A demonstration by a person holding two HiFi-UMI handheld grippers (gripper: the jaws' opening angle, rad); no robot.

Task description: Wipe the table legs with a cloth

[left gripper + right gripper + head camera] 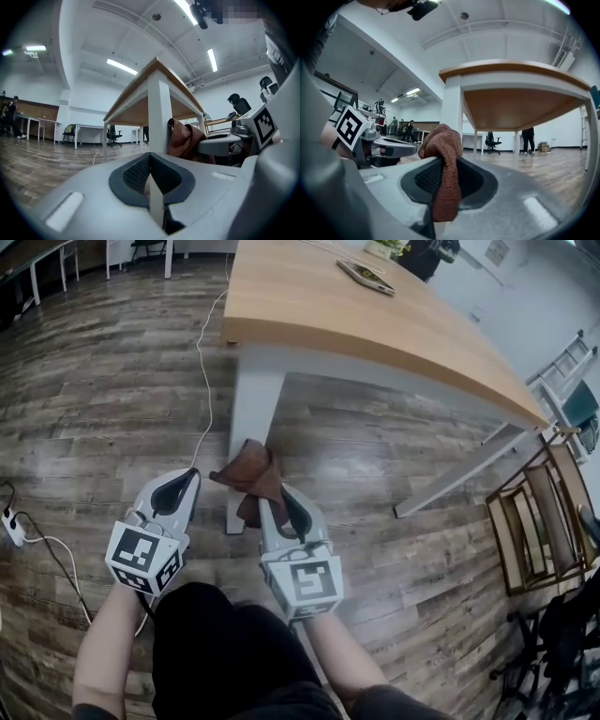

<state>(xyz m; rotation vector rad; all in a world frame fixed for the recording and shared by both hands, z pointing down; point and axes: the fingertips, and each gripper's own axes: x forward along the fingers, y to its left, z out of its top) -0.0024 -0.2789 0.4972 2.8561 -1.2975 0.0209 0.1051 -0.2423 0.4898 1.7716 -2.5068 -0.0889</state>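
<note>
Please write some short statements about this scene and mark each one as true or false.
1. The right gripper is shut on a brown cloth. True.
2. The left gripper grips the cloth too. False: its jaws are together on nothing.
3. The table leg nearest the cloth is white. True.
4. The table top is glass. False: it is wood.
5. The power strip lies on the table. False: it lies on the floor, to the person's left.
</note>
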